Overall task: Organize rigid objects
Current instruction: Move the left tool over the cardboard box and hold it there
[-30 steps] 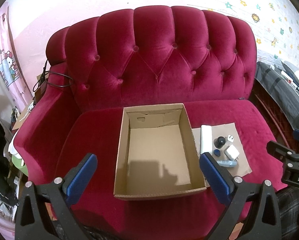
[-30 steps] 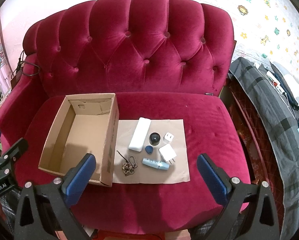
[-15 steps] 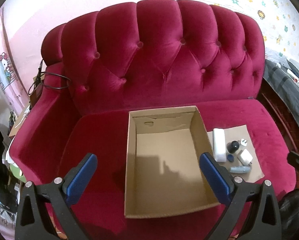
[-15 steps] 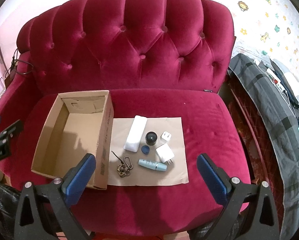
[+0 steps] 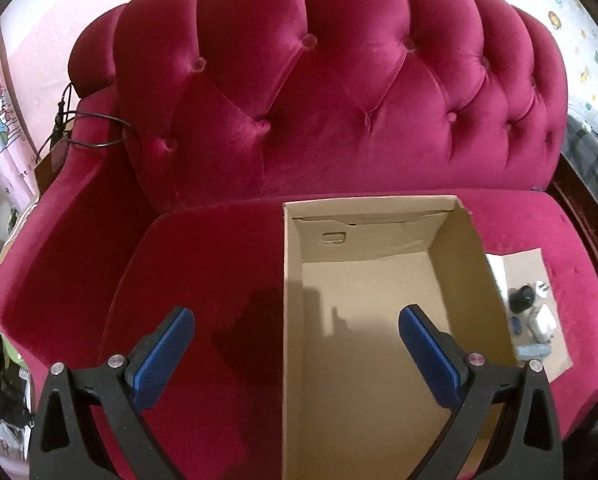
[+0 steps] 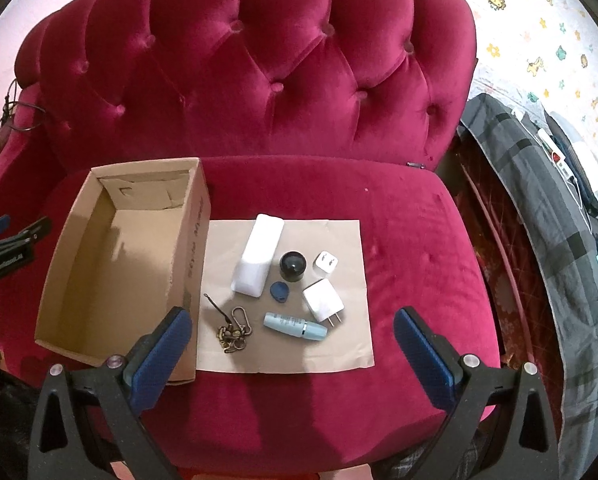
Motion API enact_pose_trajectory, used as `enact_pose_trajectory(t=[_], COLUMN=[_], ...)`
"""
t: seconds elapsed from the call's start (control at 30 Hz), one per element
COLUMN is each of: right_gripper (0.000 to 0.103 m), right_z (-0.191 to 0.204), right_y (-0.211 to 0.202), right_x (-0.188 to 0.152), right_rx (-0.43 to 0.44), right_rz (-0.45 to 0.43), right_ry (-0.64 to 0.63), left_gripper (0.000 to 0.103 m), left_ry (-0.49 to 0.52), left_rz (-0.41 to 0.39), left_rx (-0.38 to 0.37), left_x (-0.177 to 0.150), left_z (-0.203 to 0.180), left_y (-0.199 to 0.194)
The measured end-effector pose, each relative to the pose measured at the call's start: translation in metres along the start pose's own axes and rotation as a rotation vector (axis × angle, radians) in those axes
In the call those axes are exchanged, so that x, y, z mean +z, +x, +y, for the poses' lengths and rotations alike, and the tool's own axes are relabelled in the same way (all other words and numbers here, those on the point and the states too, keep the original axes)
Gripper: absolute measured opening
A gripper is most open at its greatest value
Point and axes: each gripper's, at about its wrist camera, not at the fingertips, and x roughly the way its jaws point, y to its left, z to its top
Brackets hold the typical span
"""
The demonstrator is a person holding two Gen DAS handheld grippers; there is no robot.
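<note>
Rigid objects [image 6: 287, 280] all lie on the paper sheet [image 6: 351, 344] ahead of the right gripper [image 6: 287, 342]'s spread fingers, none yet in the empty box [image 5: 379, 320] before the left gripper [image 5: 295, 344]'s spread fingers.

Red sofa [image 6: 411, 240] (tufted) — bearing cardboard box [image 6: 79, 320], paper sheet [image 6: 351, 344].
</note>
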Motion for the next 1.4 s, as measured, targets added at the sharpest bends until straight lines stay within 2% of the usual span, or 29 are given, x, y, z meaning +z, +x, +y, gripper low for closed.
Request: enact_pose_trajectory(t=[0.47, 0.67, 0.87, 0.93, 1.0, 1.13, 1.2, 1.27, 1.37, 1.4], right_gripper=[0.103, 0.103, 0.103, 0.103, 0.103, 0.103, 0.103, 0.103, 0.103, 0.103], right_z=[0.015, 0.023, 0.024, 0.025, 0.025, 0.025, 0.025, 0.024, 0.023, 0.022], right_y=[0.027, 0.032, 0.033, 0.033, 0.033, 0.034, 0.035, 0.036, 0.035, 0.035], right_x=[-0.002, -0.002, -0.001, -0.001, -0.001, -0.001, -0.002, -0.002, -0.002, -0.002], right_rx=[-0.026, -0.028, -0.035, -0.035, -0.034, -0.038, -0.036, -0.037, -0.040, -0.040], right_rz=[0.050, 0.067, 0.069, 0.068, 0.068, 0.066, 0.072, 0.077, 0.076, 0.075], right_ry=[-0.038, -0.054, -0.056, -0.056, -0.058, -0.056, -0.053, -0.048, -0.049, -0.048], left_gripper=[0.103, 0.102, 0.100, 0.093, 0.080, 0.060, 0.043, 0.031, 0.017, 0.017], left_ry=[-0.037, -0.056, -0.060, -0.059, -0.054, -0.050, -0.053, -0.050, -0.045, -0.043], left_rz=[0.090, 0.119, 0.120, 0.125, 0.140, 0.184, 0.202, 0.215, 0.218, 0.217], left_rx=[-0.029, -0.061, -0.066, -0.065, -0.066, -0.080, -0.097, -0.094, -0.130, -0.126], left_x=[-0.018, -0.022, -0.022, -0.022, -0.022, -0.023, -0.023, -0.023, -0.024, -0.024], left_z=[0.022, 0.023, 0.024, 0.024, 0.023, 0.021, 0.020, 0.018, 0.017, 0.016], left_y=[0.076, 0.093, 0.092, 0.093, 0.095, 0.101, 0.103, 0.104, 0.104, 0.104])
